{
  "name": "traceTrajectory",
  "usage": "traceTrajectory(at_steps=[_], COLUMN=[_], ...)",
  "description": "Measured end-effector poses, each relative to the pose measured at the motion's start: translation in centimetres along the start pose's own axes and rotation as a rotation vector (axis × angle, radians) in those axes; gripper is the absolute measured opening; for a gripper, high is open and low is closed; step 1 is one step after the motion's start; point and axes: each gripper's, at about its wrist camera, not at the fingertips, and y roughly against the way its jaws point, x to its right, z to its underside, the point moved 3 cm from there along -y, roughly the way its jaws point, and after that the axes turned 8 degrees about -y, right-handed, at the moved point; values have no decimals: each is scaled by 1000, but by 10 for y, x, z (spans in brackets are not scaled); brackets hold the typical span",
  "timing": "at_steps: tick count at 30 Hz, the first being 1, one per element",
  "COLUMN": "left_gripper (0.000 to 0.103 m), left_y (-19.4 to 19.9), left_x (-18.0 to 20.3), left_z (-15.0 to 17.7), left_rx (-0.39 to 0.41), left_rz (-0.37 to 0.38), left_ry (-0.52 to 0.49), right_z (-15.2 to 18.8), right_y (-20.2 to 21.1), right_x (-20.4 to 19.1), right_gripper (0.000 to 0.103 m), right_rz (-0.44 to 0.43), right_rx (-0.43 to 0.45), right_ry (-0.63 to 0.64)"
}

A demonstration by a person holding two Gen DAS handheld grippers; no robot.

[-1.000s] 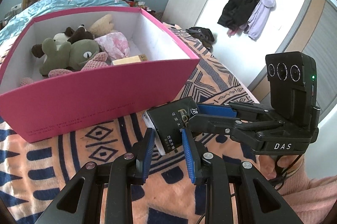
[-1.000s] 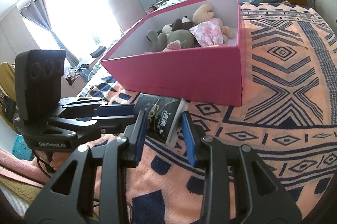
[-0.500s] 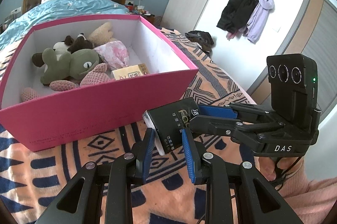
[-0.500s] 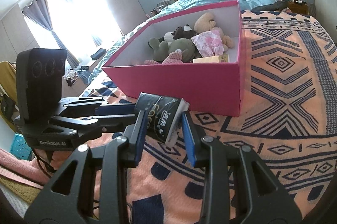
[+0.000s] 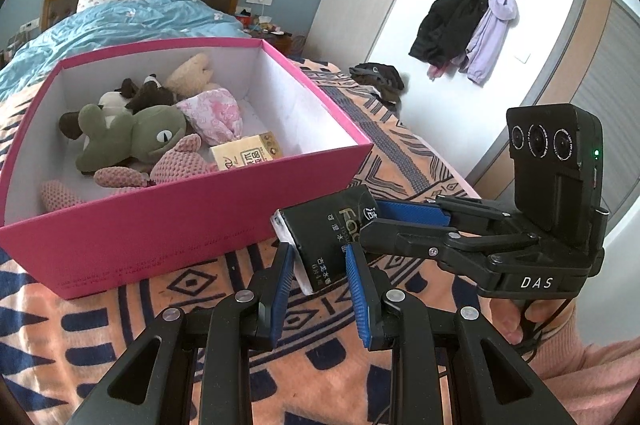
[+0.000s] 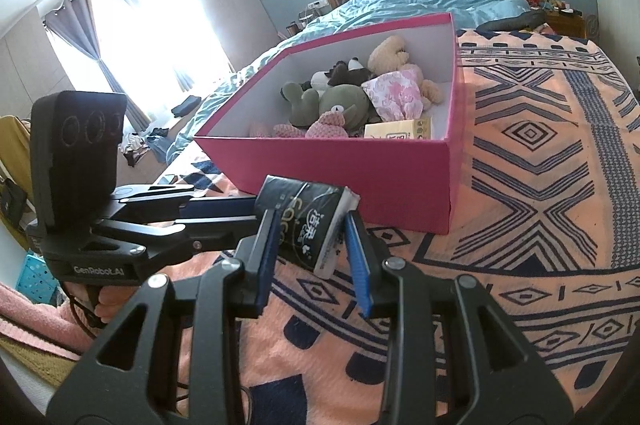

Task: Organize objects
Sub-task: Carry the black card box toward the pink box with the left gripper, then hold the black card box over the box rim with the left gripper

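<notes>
Left wrist view: the black tissue pack (image 5: pixel 332 237) sits between the blue pads of the left gripper (image 5: pixel 318 279), held off the patterned bedspread (image 5: pixel 120 325) just this side of the pink box (image 5: pixel 192 221). The pack's near end is inside the left fingers (image 5: pixel 282 279), which look clenched on it. The right gripper (image 5: pixel 404 221) reaches in from the right, and its fingers (image 5: pixel 408 213) meet the pack's far right corner; whether they press or only touch it is hard to tell here. The pack's long axis runs from near to far, leaning to the left, with the white end facing left and near. The box's near wall lies just beyond and to the left.

Right wrist view: the same tissue pack (image 6: pixel 308 225) lies between the right fingers (image 6: pixel 268 249), which appear closed on its near part. The left gripper (image 6: pixel 240 207) comes in from the left and holds its left end. Here the long axis tilts from near right up to far left, white edge on the right. The pink box (image 6: pixel 352 177), already holding plush toys (image 6: pixel 340 101) and a yellow packet (image 6: pixel 396 133), stands straight ahead, just beyond the pack, its opening facing up. By my judgement both grippers are equally close, and the pack must rise over the near wall before letting go.
</notes>
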Motion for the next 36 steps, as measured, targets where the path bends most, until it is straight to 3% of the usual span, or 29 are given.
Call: traceTrajectory(at_steps=[36], left_gripper=[29], left_y=[0], left_x=[0], left_z=[-17], left_rx=[28], left_rz=[0], left_ry=[-26], right_z=[-14], right_y=[7], right_x=[1], right_gripper=[36], right_rz=[2], right_rx=[38], right_ry=[20])
